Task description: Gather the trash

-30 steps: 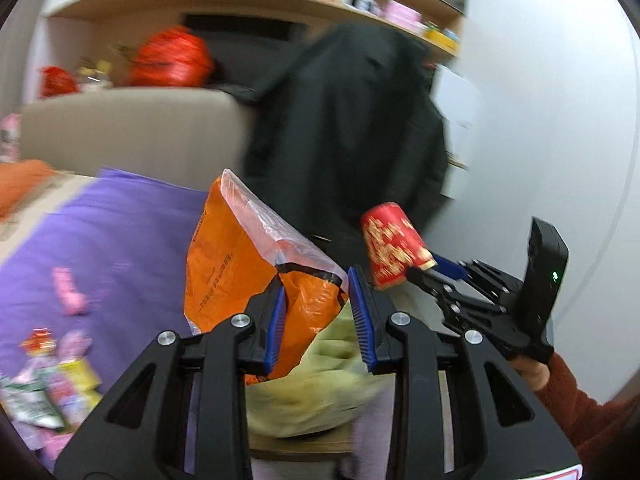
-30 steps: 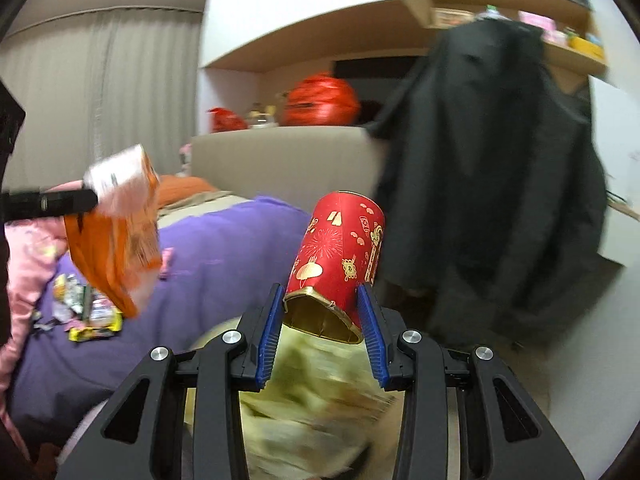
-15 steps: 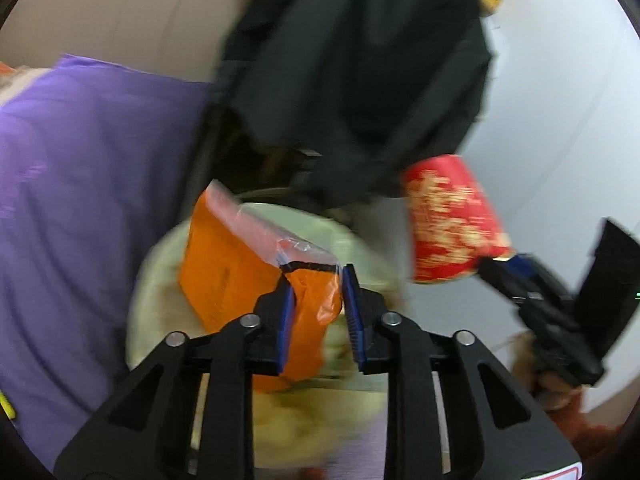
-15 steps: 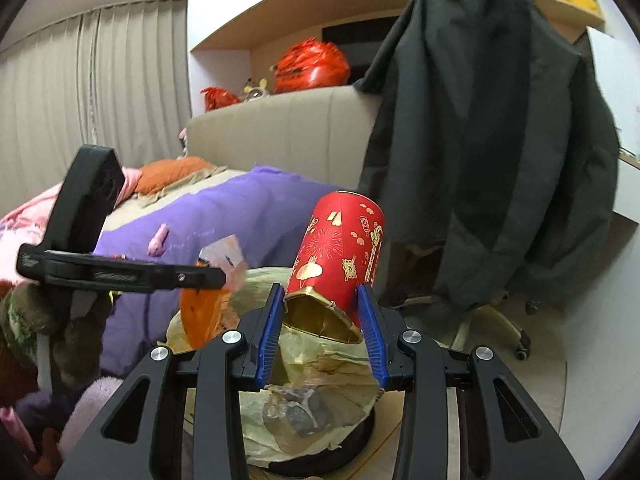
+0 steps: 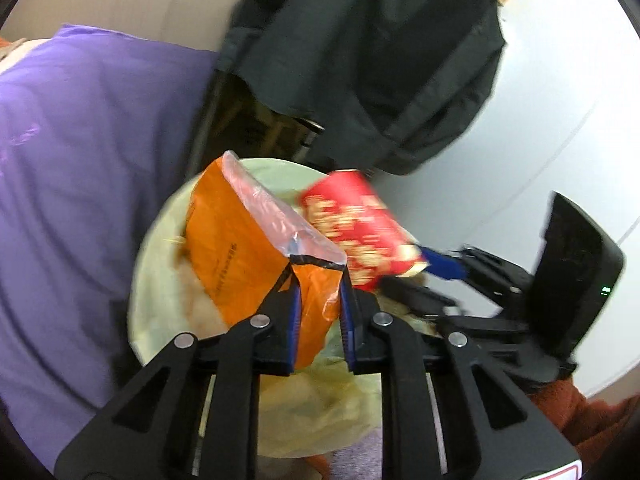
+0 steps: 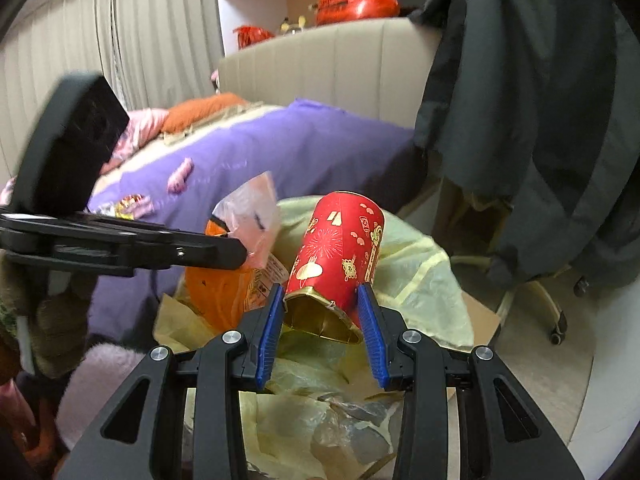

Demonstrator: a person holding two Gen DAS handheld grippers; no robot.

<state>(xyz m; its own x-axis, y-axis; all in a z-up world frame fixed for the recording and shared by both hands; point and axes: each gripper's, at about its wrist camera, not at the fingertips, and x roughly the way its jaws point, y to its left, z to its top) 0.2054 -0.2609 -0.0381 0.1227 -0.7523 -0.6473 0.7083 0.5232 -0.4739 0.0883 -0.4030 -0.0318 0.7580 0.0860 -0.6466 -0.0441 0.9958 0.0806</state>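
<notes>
My left gripper (image 5: pixel 318 292) is shut on an orange snack bag (image 5: pixel 248 248) with a clear top, held over the open trash bin lined with a pale yellow bag (image 5: pixel 156 264). My right gripper (image 6: pixel 322 312) is shut on a red paper cup with gold print (image 6: pixel 340 252), also over the bin (image 6: pixel 420 276). The cup (image 5: pixel 356 228) shows just right of the orange bag in the left wrist view, and the orange bag (image 6: pixel 220 292) shows left of the cup in the right wrist view. Crumpled trash (image 6: pixel 340 432) lies inside the bin.
A bed with a purple cover (image 6: pixel 288 148) stands left of the bin, with several small wrappers (image 6: pixel 132 204) on it. A dark coat (image 6: pixel 532 100) hangs over a wheeled chair (image 6: pixel 556 320) behind the bin. A white wall (image 5: pixel 560 100) is to the right.
Both grippers have moved down and forward over the bin, carrying the orange bag and the red cup. The cup and bag have come close together.
</notes>
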